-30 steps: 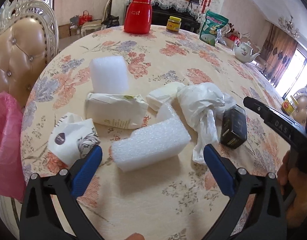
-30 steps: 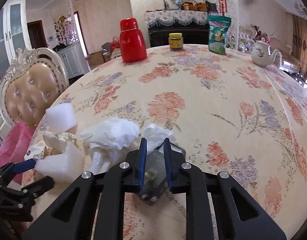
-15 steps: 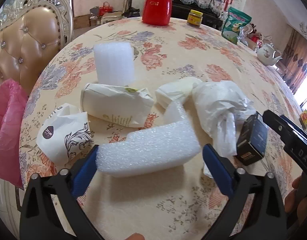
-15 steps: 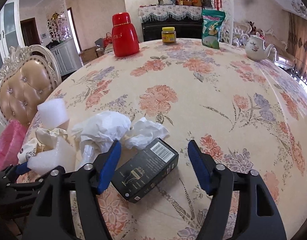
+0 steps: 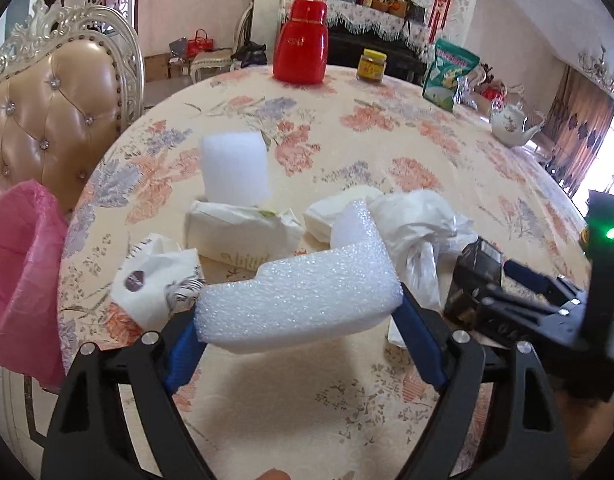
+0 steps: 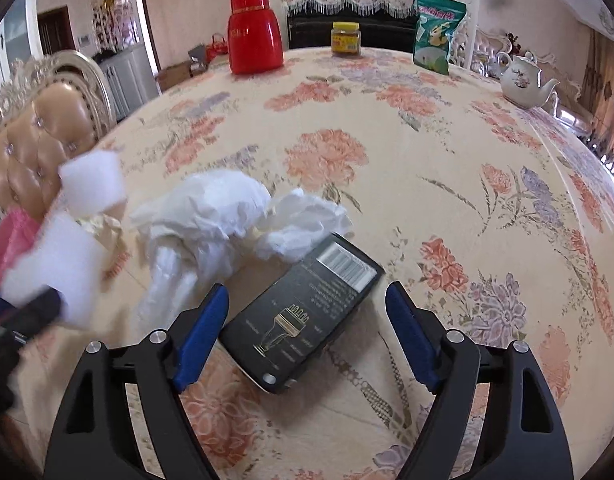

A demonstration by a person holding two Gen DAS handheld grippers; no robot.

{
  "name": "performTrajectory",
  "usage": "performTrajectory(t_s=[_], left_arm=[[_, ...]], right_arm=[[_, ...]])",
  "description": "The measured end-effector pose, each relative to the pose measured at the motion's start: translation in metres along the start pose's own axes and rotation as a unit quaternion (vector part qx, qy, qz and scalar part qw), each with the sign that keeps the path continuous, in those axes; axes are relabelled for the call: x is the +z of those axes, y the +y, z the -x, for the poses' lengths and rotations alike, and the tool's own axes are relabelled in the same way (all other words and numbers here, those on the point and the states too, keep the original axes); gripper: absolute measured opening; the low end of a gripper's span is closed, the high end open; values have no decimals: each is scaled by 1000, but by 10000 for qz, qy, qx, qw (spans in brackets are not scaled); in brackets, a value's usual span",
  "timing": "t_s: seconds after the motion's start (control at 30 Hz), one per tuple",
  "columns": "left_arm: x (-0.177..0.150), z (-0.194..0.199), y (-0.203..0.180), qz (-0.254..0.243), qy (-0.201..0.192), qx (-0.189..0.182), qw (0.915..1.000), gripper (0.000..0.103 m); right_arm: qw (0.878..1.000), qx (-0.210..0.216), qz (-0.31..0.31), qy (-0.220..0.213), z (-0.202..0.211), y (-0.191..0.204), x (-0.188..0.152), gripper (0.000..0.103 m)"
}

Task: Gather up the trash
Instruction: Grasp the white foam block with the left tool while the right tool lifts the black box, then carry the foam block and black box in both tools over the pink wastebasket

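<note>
My left gripper (image 5: 299, 332) is shut on a white foam block (image 5: 303, 296) and holds it just above the table. The foam block also shows at the left of the right wrist view (image 6: 51, 268). My right gripper (image 6: 307, 332) is open, its fingers either side of a black box (image 6: 303, 316) lying flat on the tablecloth. Other trash lies behind: a crumpled white plastic bag (image 6: 207, 216), a second foam block (image 5: 233, 170), a paper-wrapped pack (image 5: 239, 236), a printed paper cup sleeve (image 5: 155, 276) and a crumpled tissue (image 6: 307, 224). A pink trash bag (image 5: 19, 272) hangs at the left table edge.
A red thermos (image 5: 303, 52), a yellow-lidded jar (image 5: 371, 65), a green snack bag (image 5: 447, 74) and a white teapot (image 5: 513, 124) stand at the table's far side. A padded chair (image 5: 51, 112) stands at the left. The right gripper shows at the right of the left wrist view (image 5: 547, 308).
My left gripper closed on the foam block and raised it. My right gripper opened, let go of the black box, which now lies flat, and stays over it.
</note>
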State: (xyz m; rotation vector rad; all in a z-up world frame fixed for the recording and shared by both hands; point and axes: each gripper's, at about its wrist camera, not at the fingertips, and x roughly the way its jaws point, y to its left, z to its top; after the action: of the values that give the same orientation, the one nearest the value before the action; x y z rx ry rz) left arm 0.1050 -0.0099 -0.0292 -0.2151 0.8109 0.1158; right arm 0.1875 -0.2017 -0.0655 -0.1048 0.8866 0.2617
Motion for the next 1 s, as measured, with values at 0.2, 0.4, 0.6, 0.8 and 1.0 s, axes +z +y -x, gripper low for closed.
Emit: performTrajectory(t_s=[0.2,0.4,0.6,0.8,1.0], left_arm=[[4,15,8,75,-142,-39,9999,83],[3,19,12,124,-185,-83,9997,83],[3,27,15,35,-334,-219,9992,83],[6,35,23,32,-476,-244,9986,83],[12,49,40,94,-674,-164,9975,83]], right_arm=[[9998,-183,-85,47,-2,-12,0,56],[9995,-95,-236,176,-9,-25,-1,38],[9995,-48,-255,-152,7,-27,2,37],[9976,89,-226,-653,31,-28,9,37],[9952,215,-162,-940,50,-20,15,37]])
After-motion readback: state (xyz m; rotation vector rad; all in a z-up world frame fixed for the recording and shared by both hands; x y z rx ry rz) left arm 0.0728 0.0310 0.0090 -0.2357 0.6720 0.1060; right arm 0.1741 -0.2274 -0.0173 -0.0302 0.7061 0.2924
